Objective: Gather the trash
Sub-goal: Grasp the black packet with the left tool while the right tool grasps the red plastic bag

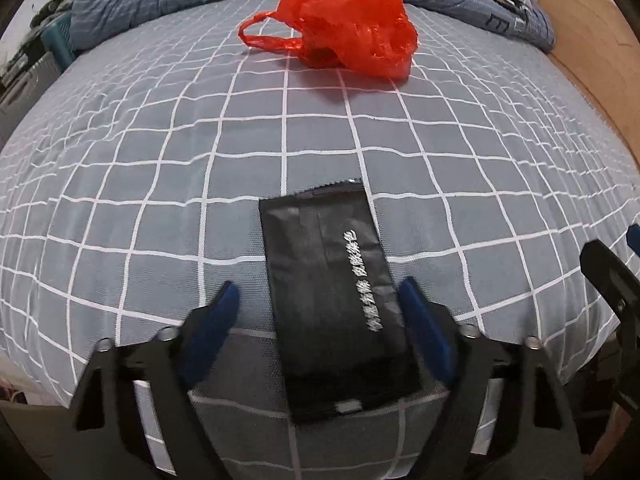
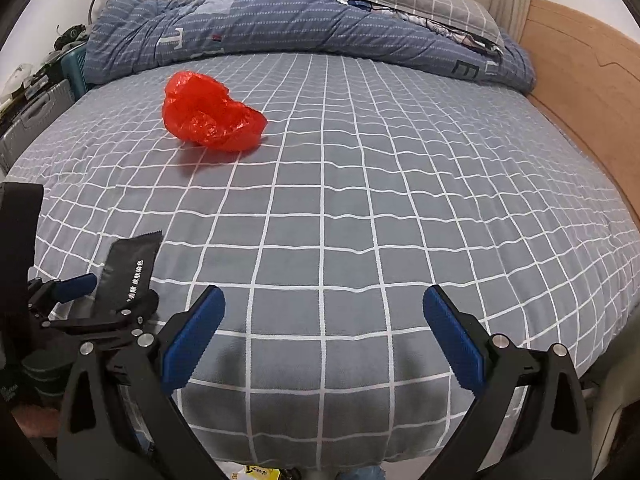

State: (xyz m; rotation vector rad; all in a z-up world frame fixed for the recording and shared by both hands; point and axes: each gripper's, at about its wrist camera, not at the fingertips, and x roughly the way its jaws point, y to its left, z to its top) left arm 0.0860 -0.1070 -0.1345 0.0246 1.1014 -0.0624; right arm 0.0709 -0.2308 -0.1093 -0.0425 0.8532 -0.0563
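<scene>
A flat black wrapper [image 1: 320, 248] with white lettering lies on the grey checked bed sheet [image 1: 160, 160] near its front edge. My left gripper [image 1: 318, 296] straddles the wrapper with its jaws apart. The right blue pad sits at the wrapper's edge and the left pad stands clear of it. Further back on the sheet lies a crumpled red plastic bag [image 1: 344, 28], with one handle loop out to the left. In the right wrist view the red bag [image 2: 212, 116] is at the far left, and the left gripper [image 2: 106, 296] and wrapper [image 2: 128, 268] at the lower left. My right gripper [image 2: 324, 312] is open over bare sheet.
A folded blue quilt [image 2: 260, 24] and a checked pillow [image 2: 424, 4] lie along the far end of the bed. A wooden board [image 2: 580, 92] runs along the right side. Cluttered boxes and a case [image 2: 36, 108] stand beside the bed at the left.
</scene>
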